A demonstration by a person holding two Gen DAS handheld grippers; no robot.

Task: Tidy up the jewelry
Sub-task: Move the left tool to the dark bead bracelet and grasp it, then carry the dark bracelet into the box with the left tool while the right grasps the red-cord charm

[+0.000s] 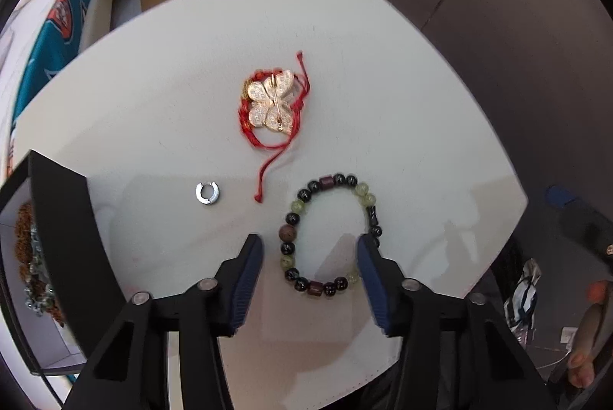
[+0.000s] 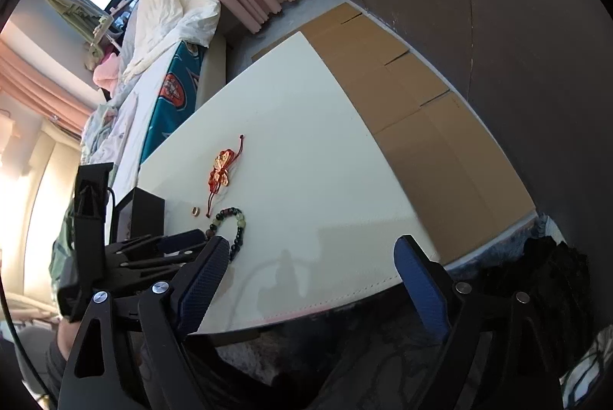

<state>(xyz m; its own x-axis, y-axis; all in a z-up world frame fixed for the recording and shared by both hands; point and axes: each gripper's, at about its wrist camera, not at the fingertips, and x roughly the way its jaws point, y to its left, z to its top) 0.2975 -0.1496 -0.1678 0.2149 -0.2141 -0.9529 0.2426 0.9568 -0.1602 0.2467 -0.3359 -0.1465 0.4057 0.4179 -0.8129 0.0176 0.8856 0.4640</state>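
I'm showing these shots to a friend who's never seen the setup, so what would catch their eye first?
Probably the gold butterfly brooch lying on a tangle of red cord bracelet mid-table, bright against the white table. Next, the dark and green beaded bracelet nearer the camera, sitting between the open blue pads of the left tool. A small silver hoop earring lies alone to the left, beside the black jewelry box.

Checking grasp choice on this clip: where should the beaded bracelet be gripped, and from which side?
Probably from above, pinching one beaded side of the bracelet. It lies flat on the table as an open loop, so one pad can drop inside it. The left tongs are open and straddle its near half.
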